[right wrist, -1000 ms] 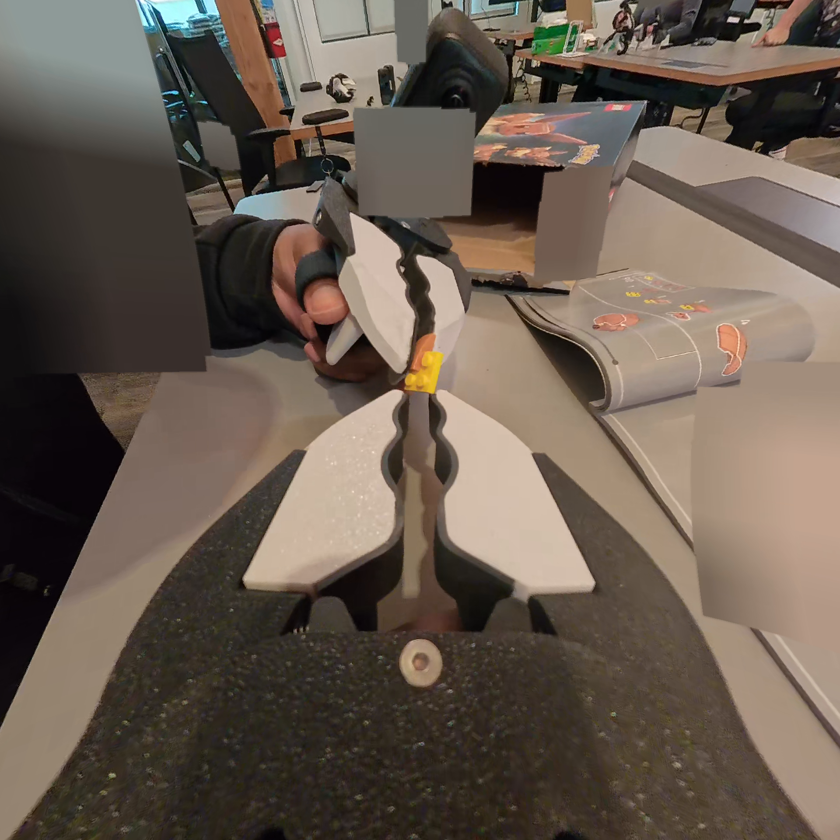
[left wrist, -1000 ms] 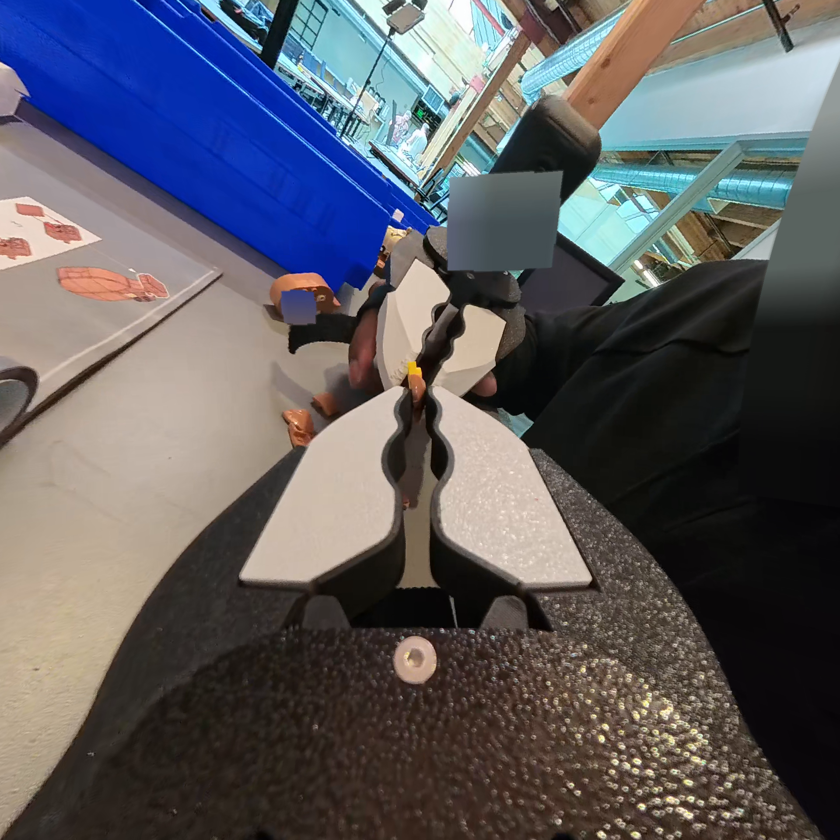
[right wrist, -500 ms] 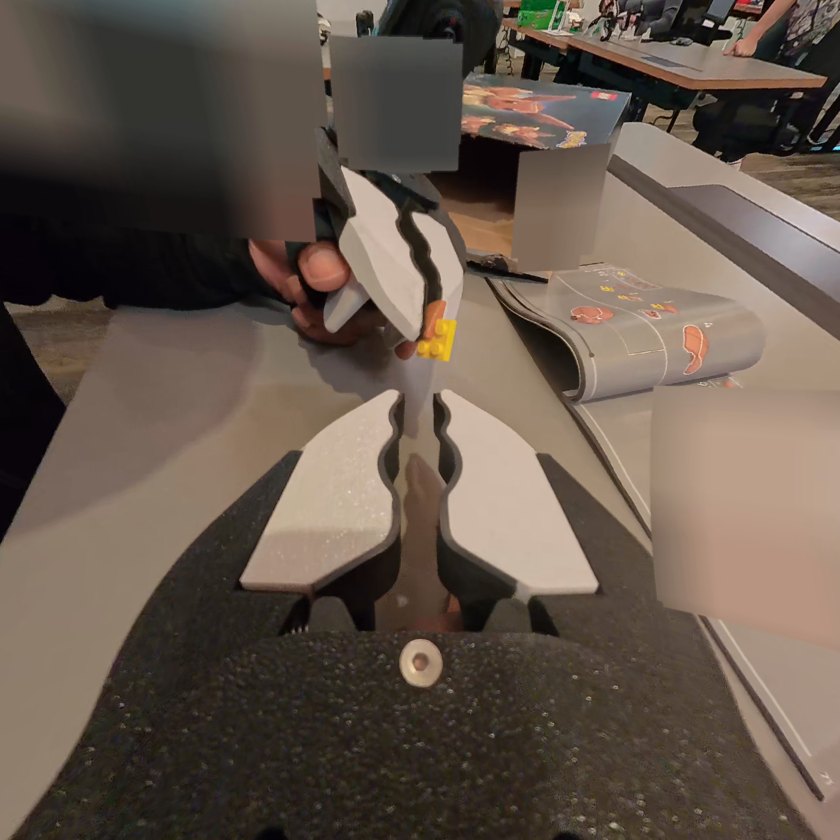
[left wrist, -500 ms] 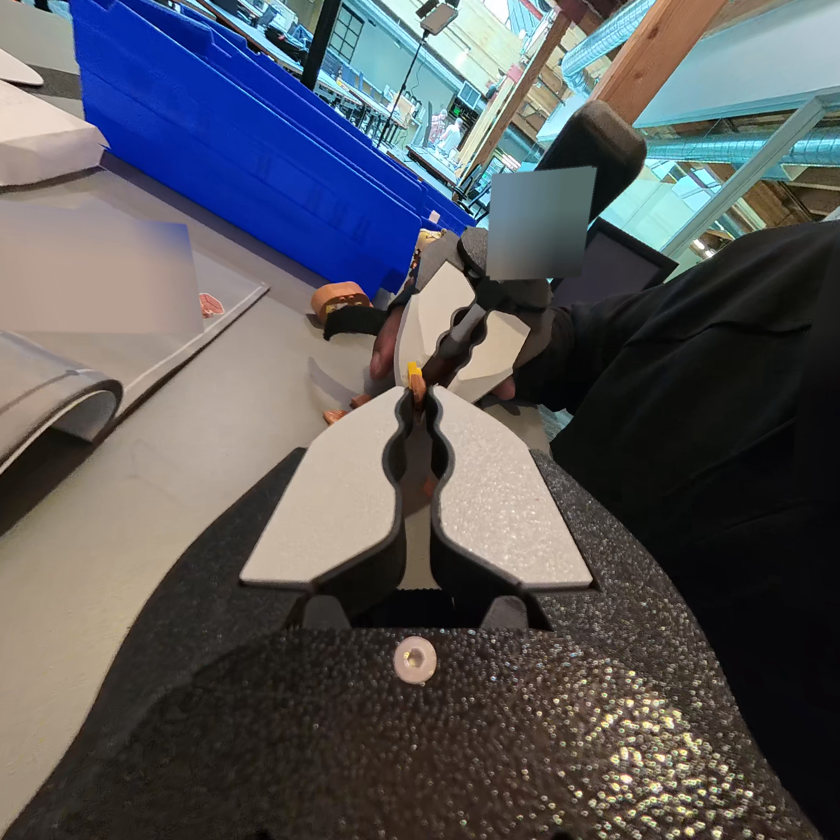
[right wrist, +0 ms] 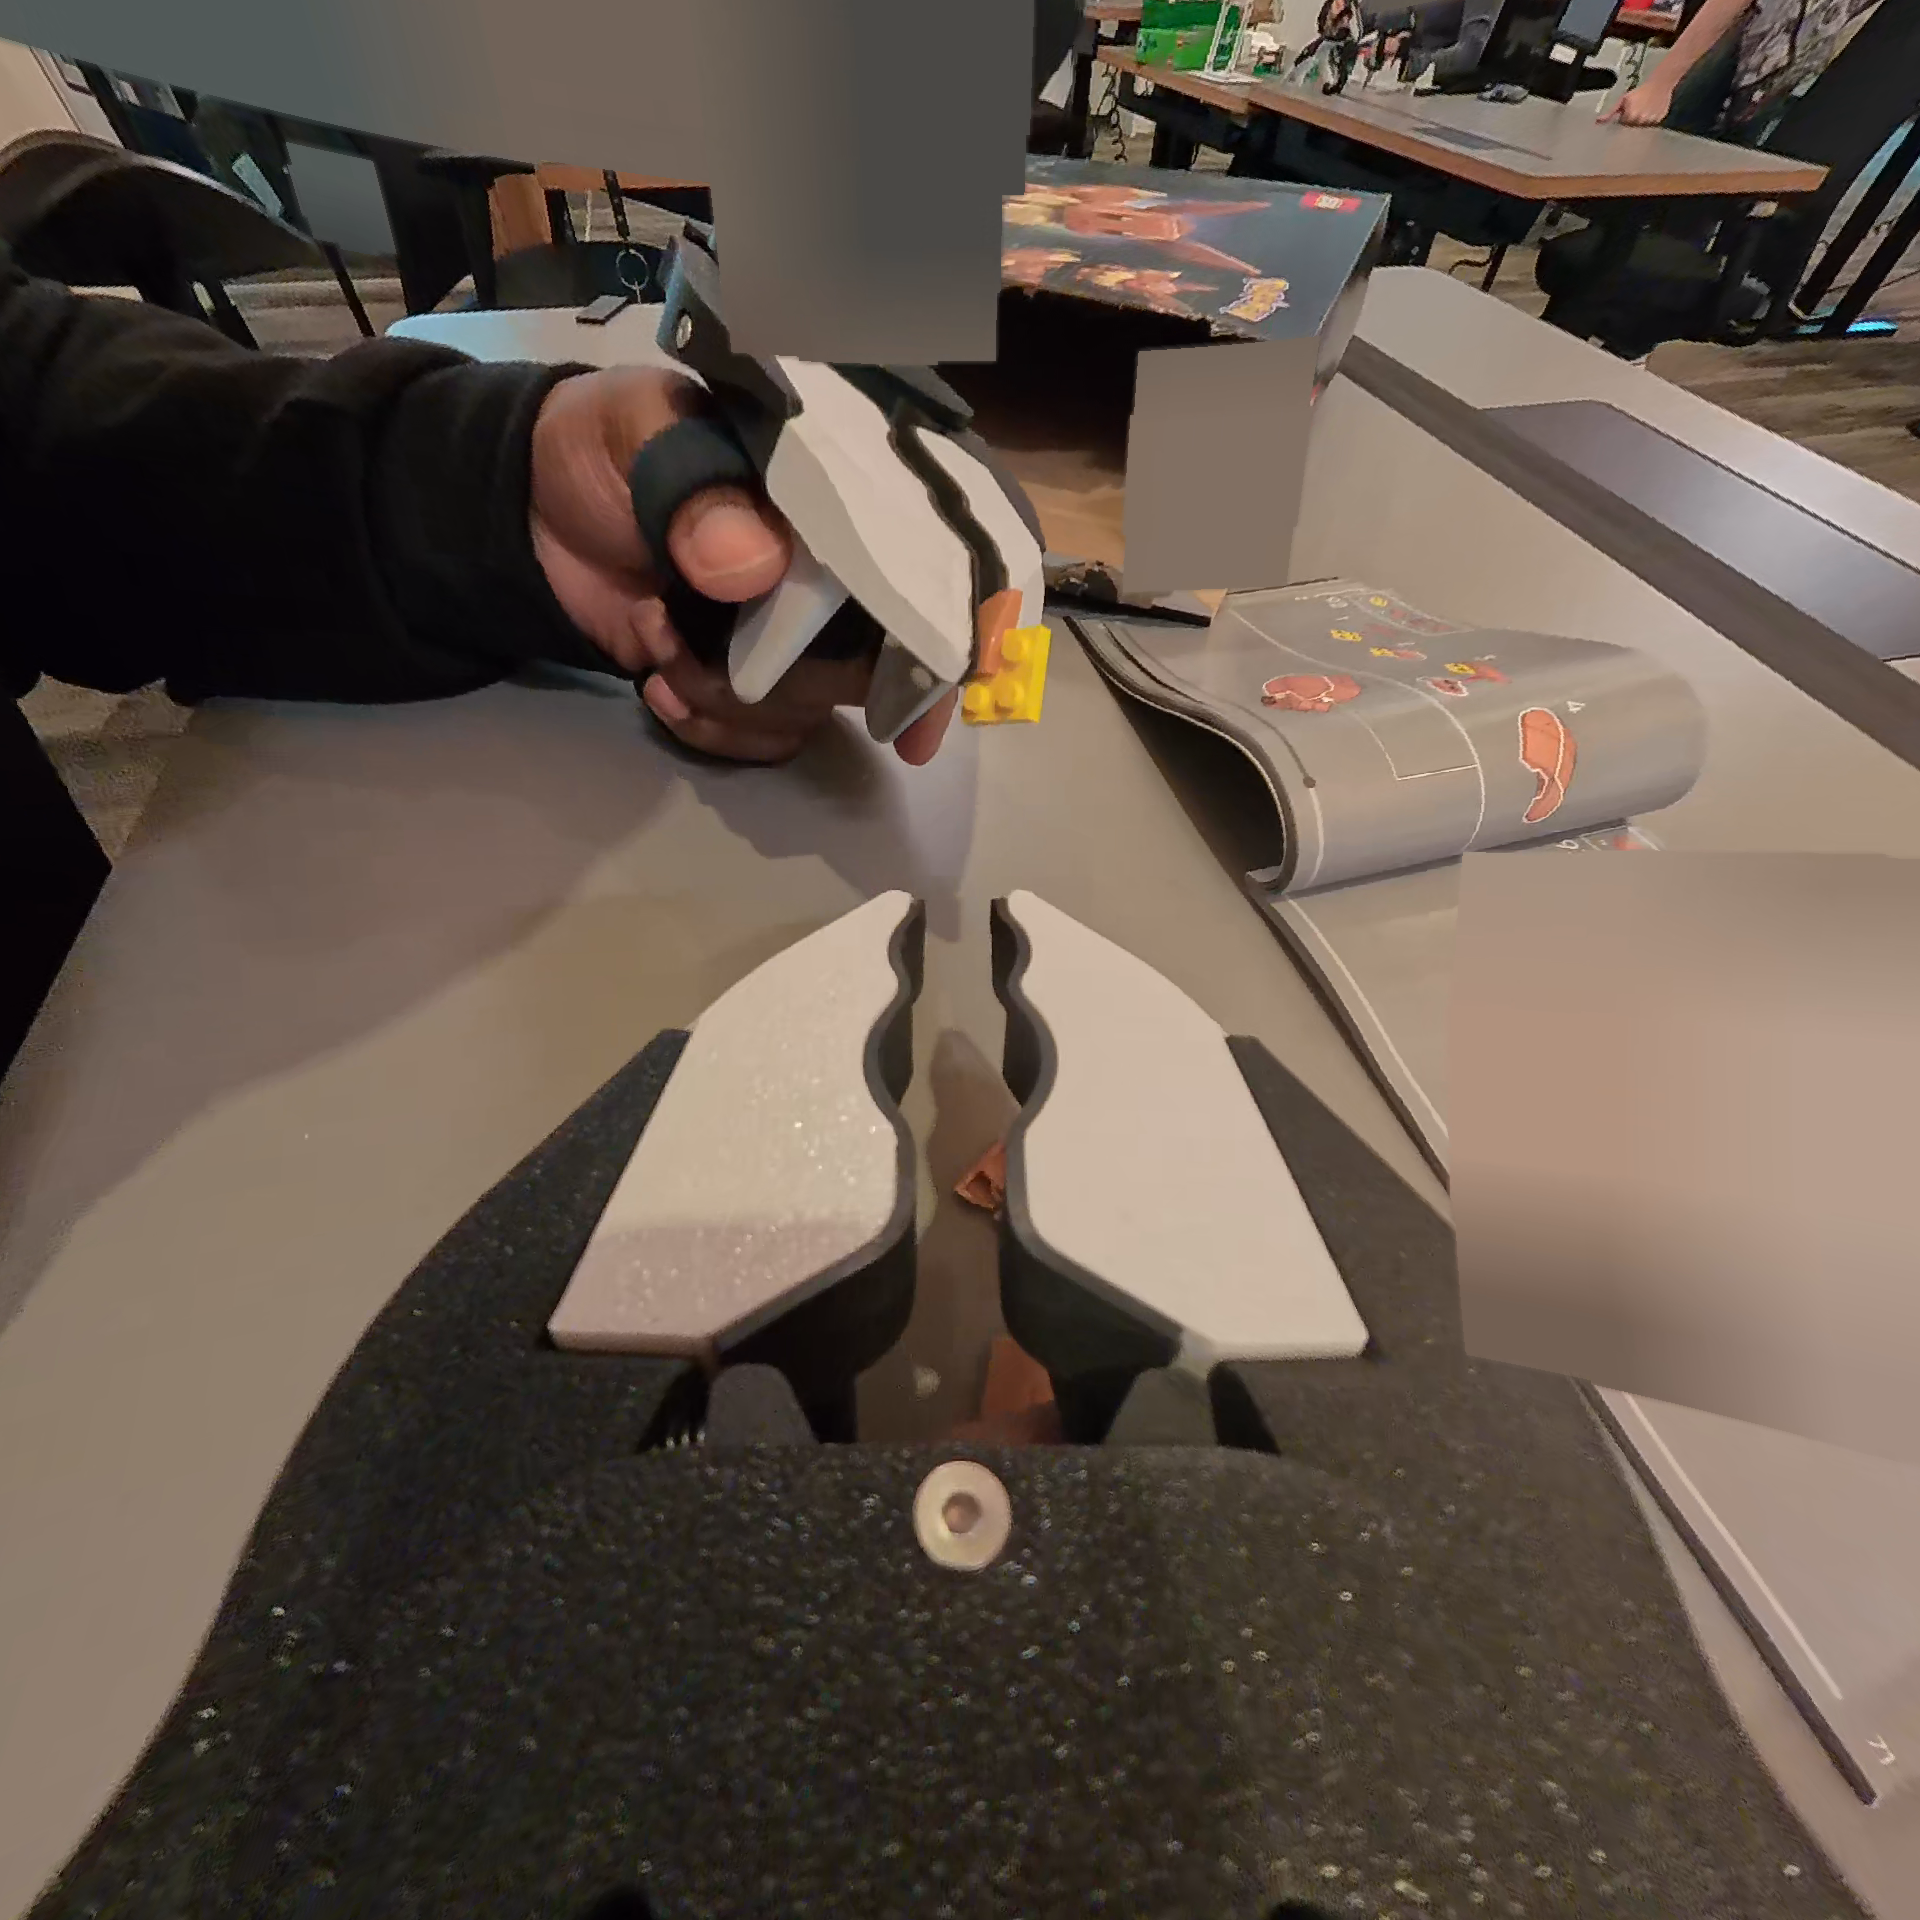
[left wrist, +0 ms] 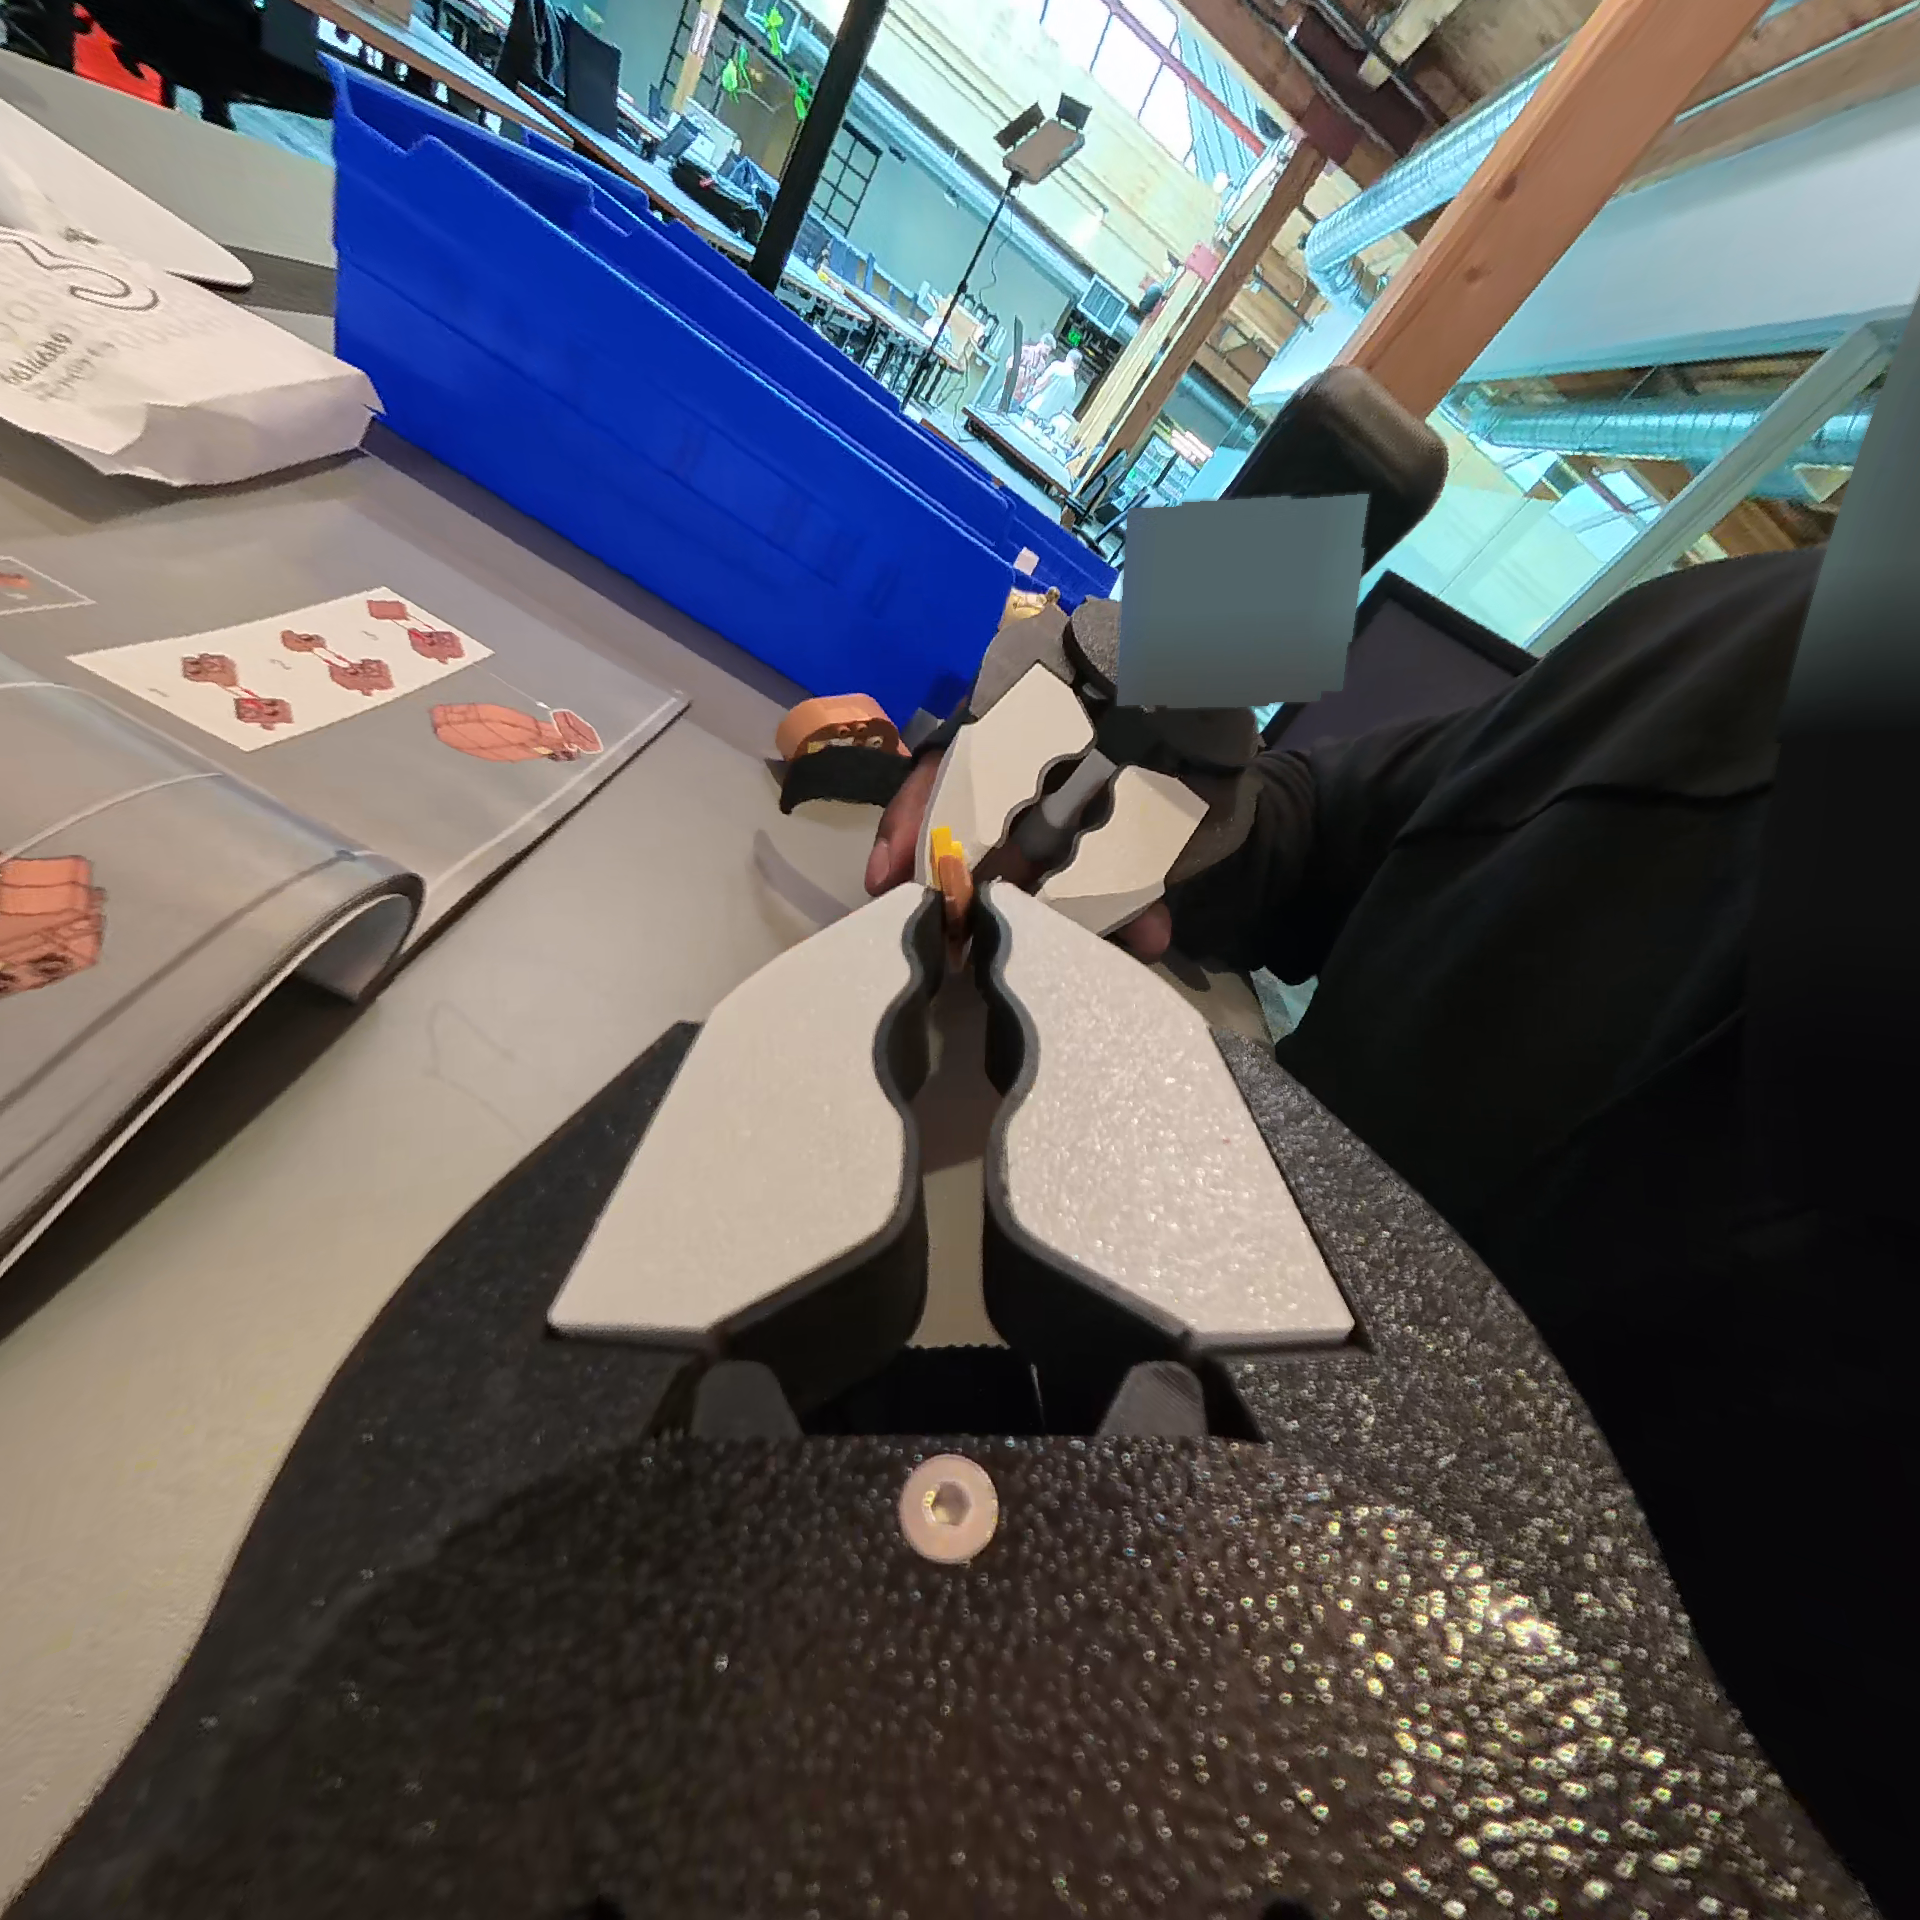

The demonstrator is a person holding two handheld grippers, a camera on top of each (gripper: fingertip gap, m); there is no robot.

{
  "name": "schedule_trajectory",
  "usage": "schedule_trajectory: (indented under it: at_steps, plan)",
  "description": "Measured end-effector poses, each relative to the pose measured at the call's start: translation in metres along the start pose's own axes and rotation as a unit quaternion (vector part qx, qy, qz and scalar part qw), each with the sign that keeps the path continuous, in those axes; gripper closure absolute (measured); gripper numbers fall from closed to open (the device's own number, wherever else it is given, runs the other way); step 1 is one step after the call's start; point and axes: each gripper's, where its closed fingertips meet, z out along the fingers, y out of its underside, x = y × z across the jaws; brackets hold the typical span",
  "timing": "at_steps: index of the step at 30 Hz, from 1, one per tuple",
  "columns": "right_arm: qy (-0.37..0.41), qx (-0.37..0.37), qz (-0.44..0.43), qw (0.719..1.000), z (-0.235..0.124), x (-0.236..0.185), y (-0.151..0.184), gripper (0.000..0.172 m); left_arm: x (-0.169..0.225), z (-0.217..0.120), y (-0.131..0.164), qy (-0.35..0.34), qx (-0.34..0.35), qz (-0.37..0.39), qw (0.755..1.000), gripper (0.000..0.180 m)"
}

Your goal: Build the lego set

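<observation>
While right hand-held gripper (right wrist: pixel 956 909) gapes bare, left (left wrist: pixel 951 904) pinches bricks (right wrist: pixel 1006 665).

Open booklet (left wrist: pixel 312 748): its near pages run off the left edge of the left wrist view; in the right wrist view a grey patch covers its lower part. Orange piece (left wrist: pixel 954 914): only its edge shows between the left gripper's (left wrist: pixel 951 920) fingertips, the rest hidden. Brown assembly (left wrist: pixel 836 724) by the blue bin (left wrist: pixel 623 416): partly behind a black strap. Small brown bits (right wrist: pixel 982 1179) under the right gripper (right wrist: pixel 956 914): shape unclear. Printed box (right wrist: pixel 1184 244): partly masked.
</observation>
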Motion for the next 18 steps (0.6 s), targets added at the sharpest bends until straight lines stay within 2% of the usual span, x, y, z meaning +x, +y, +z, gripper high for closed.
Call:
schedule_trajectory:
  at_steps: [9,14,18]
  plan:
    - [0.008,-0.003,-0.002,1.0,-0.006,0.006,-0.003,0.16,-0.001,0.0,0.0,0.0,0.0,-0.004,1.0,0.176]
    - [0.049,-0.051,-0.037,0.997,-0.016,0.024,0.006,0.16,0.0,0.001,0.003,0.001,-0.012,0.005,1.0,0.176]
    - [0.051,-0.089,-0.052,0.993,-0.029,0.031,0.016,0.161,0.001,0.003,0.007,-0.002,-0.025,0.015,1.0,0.176]
